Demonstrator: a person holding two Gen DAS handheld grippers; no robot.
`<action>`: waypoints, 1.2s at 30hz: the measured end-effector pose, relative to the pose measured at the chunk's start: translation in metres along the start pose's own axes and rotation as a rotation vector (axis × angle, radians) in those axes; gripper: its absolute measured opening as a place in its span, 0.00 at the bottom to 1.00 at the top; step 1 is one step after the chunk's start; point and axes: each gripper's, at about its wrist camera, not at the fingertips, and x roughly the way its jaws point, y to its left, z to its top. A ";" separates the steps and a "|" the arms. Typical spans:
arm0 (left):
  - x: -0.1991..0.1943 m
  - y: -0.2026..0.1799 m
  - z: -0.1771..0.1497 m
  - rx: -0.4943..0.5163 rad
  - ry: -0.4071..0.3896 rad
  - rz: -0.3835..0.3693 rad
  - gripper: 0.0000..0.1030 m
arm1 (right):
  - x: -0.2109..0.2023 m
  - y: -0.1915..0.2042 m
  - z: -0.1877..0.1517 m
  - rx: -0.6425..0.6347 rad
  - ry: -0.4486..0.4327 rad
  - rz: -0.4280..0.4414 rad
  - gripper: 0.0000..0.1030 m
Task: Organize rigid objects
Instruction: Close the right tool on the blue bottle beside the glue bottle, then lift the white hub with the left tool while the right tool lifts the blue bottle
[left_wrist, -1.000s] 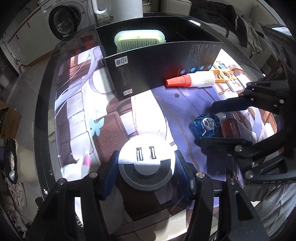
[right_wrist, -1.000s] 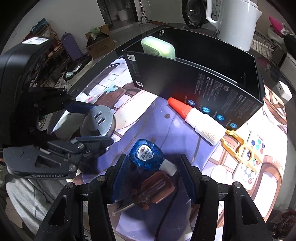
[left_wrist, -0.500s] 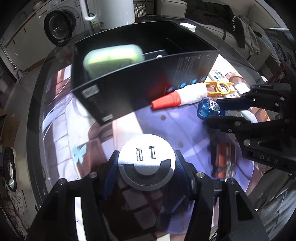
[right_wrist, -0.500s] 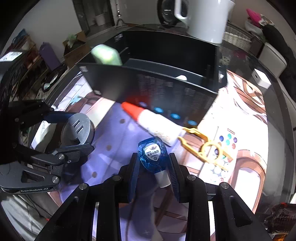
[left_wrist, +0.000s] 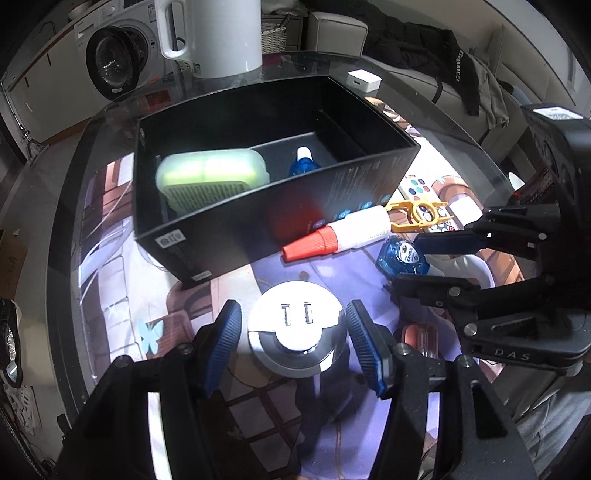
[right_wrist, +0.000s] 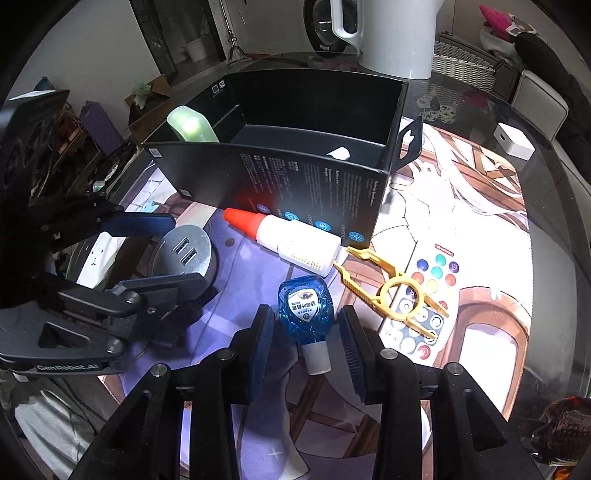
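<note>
My left gripper (left_wrist: 295, 332) is shut on a round silver USB socket hub (left_wrist: 297, 328) and holds it above the mat, in front of the black box (left_wrist: 236, 229). It also shows in the right wrist view (right_wrist: 186, 254). My right gripper (right_wrist: 306, 332) is shut on a small blue eye-drop bottle (right_wrist: 306, 312), lifted off the mat; the bottle also shows in the left wrist view (left_wrist: 400, 254). The box holds a pale green case (left_wrist: 210, 177) and another blue bottle (left_wrist: 303, 164).
A white glue bottle with a red cap (right_wrist: 291, 240) lies against the box front. A yellow plastic tweezer tool (right_wrist: 395, 290) rests on a white remote (right_wrist: 428, 291). A brown-handled screwdriver (left_wrist: 419, 338) lies on the mat. A white kettle (left_wrist: 214, 33) stands behind the box.
Both grippers have risen and moved toward the box with their objects; the right gripper closed on the blue bottle and lifted it off the screwdriver. The box interior now shows.
</note>
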 end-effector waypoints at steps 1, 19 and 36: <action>-0.001 0.002 -0.001 -0.003 -0.002 0.000 0.57 | -0.001 0.000 -0.001 0.000 -0.001 0.001 0.39; 0.007 0.001 0.001 -0.001 0.011 0.008 0.58 | 0.001 0.008 0.001 -0.011 0.006 0.002 0.40; 0.024 -0.020 0.008 0.060 0.048 0.013 0.34 | 0.003 0.008 -0.001 -0.020 0.005 0.003 0.40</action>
